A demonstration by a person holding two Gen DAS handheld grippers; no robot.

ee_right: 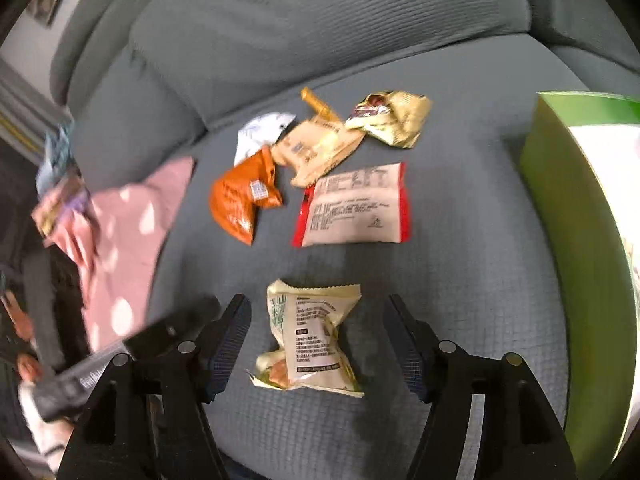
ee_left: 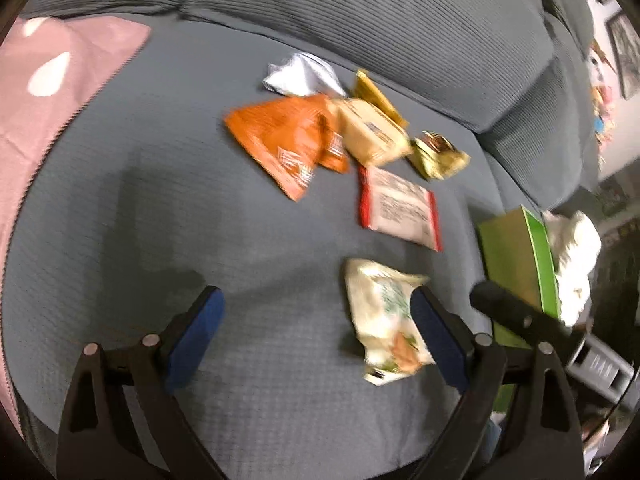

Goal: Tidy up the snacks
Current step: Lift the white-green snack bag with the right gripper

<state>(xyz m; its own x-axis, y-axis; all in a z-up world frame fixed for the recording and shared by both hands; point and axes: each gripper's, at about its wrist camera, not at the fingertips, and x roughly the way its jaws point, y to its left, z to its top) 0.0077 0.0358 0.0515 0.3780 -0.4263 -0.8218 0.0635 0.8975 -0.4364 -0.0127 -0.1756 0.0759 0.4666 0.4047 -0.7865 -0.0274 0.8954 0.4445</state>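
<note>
Several snack packets lie on a grey sofa seat [ee_left: 120, 200]. A cream and green packet [ee_right: 308, 340] lies between the open fingers of my right gripper [ee_right: 316, 344]; it also shows in the left wrist view [ee_left: 384, 316], at the right finger of my open, empty left gripper [ee_left: 316, 340]. Beyond lie a red-edged white packet [ee_right: 352, 204] [ee_left: 400, 208], an orange packet [ee_right: 240, 200] [ee_left: 284, 140], a tan packet [ee_right: 316, 148] [ee_left: 372, 132], a gold packet [ee_right: 392, 116] [ee_left: 440, 152] and a white packet [ee_right: 260, 132] [ee_left: 300, 74]. A green box [ee_right: 568, 220] [ee_left: 516, 256] stands at the right.
A pink cloth with white spots [ee_left: 48, 92] [ee_right: 124, 240] lies on the seat's left. Grey back cushions [ee_left: 360, 12] rise behind the packets. The other gripper's black body shows at the left of the right wrist view [ee_right: 120, 360] and at the right of the left wrist view [ee_left: 516, 312].
</note>
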